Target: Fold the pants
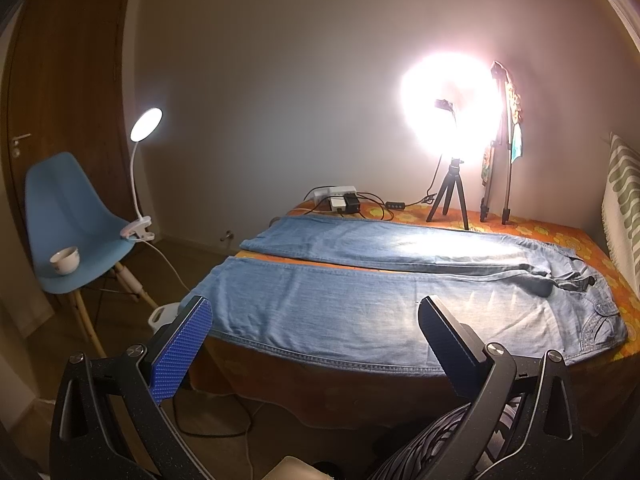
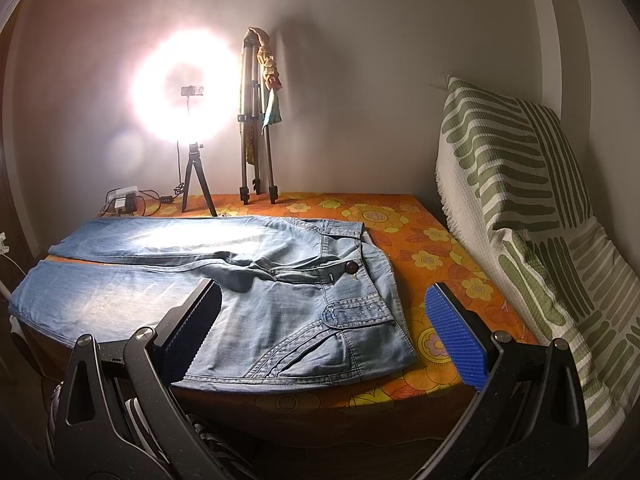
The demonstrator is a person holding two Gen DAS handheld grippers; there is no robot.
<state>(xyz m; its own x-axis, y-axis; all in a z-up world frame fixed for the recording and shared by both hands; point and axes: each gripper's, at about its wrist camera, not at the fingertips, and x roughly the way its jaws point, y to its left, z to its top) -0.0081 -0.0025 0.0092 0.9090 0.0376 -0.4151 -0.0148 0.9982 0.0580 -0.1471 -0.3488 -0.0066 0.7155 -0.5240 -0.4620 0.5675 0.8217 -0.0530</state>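
Bed with orange floral cover (image 2: 420,216): your work surface, bare room at 1 to 2 o'clock of the right view. Jeans (image 1: 360,304): unfolded, flat, legs apart, long axis across you, hems at 9 o'clock, waistband (image 2: 376,264) at 3. Left gripper (image 1: 316,344): spread wide, empty, nearer the near leg's outer seam. Right gripper (image 2: 324,332): spread wide, empty, nearer the waist corner.

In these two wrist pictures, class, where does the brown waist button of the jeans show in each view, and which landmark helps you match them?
Left wrist view: not visible; the waist end of the jeans lies bunched at far right.
Right wrist view: the brown button sits just right of centre, on the waistband.
Shared landmark: the lit ring light on its small tripod.
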